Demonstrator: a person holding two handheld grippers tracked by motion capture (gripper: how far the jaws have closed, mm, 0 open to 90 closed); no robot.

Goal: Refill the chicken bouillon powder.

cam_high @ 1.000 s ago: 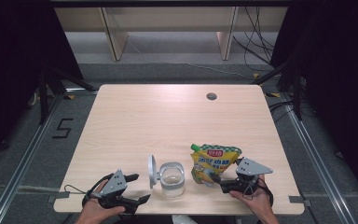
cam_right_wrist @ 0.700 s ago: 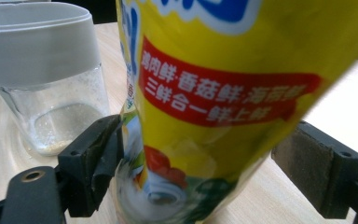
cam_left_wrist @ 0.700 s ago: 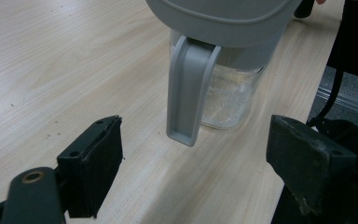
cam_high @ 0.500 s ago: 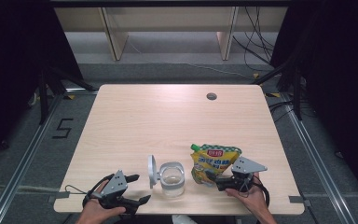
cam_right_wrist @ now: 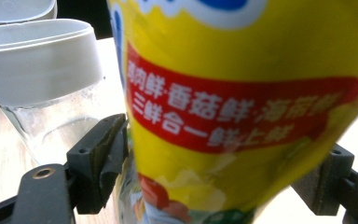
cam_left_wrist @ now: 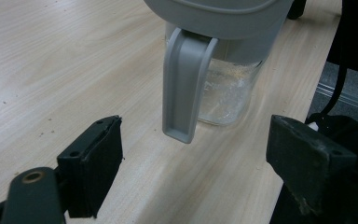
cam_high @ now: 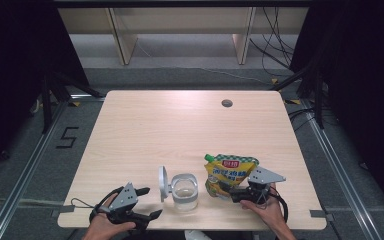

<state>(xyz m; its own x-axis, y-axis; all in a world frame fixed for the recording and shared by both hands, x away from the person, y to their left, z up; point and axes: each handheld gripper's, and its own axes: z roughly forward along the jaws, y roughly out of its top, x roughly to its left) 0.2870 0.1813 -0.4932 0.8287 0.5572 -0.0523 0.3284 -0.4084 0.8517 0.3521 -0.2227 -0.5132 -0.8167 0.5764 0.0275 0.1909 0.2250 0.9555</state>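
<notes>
My right gripper [cam_high: 228, 192] has just been closing its jaws around the yellow pouch [cam_right_wrist: 242, 107], which stands between them. Just beyond the pouch sits the clear jar [cam_high: 185, 192], lid flipped up. My left gripper [cam_high: 149, 202] rests open on the counter [cam_high: 180, 130], the jar straight ahead.

Yellow pouch and open jar at the worktop's near edge

The yellow seasoning pouch [cam_high: 230, 172] with its red label band stands upright just beside the clear glass jar [cam_high: 185, 192], whose grey lid [cam_high: 163, 177] is flipped open.
</notes>
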